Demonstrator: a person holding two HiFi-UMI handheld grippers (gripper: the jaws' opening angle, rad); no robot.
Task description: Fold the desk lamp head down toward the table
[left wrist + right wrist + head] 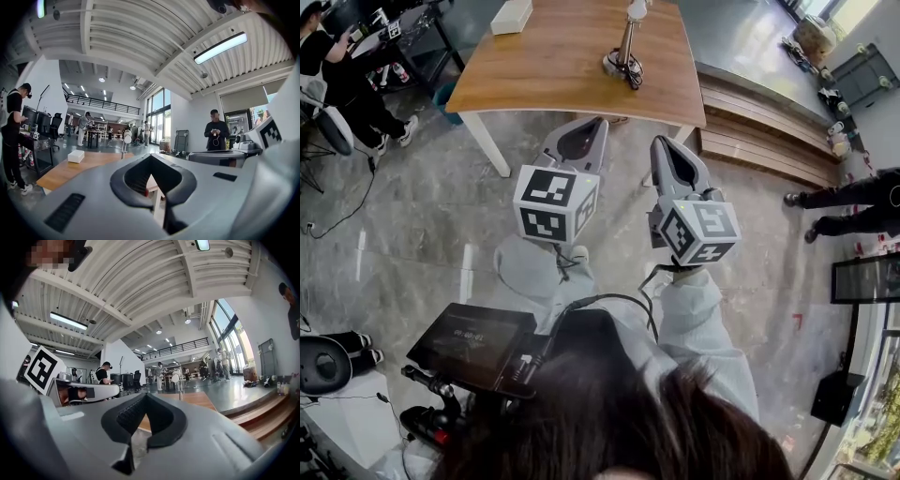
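The desk lamp (pixel 626 45) stands upright on the wooden table (pixel 553 75), close to its near edge, with its base (pixel 622 66) on the wood. My two grippers hang side by side over the floor, short of the table and pointing toward it. The left gripper (pixel 596 123) is shut and empty, and so is the right gripper (pixel 662 142). The left gripper view shows the lamp (pixel 126 140) small and far beyond the shut jaws (pixel 150 157). In the right gripper view the lamp (pixel 177 381) stands on the table (pixel 199 400) beyond the shut jaws (pixel 143 395).
A white box (pixel 512 16) lies at the table's far left. Wooden steps (pixel 769 131) run to the right of the table. A person (pixel 337 84) sits at a desk on the left, and another person's legs (pixel 853 202) show at the right. A monitor rig (pixel 473 347) is near my body.
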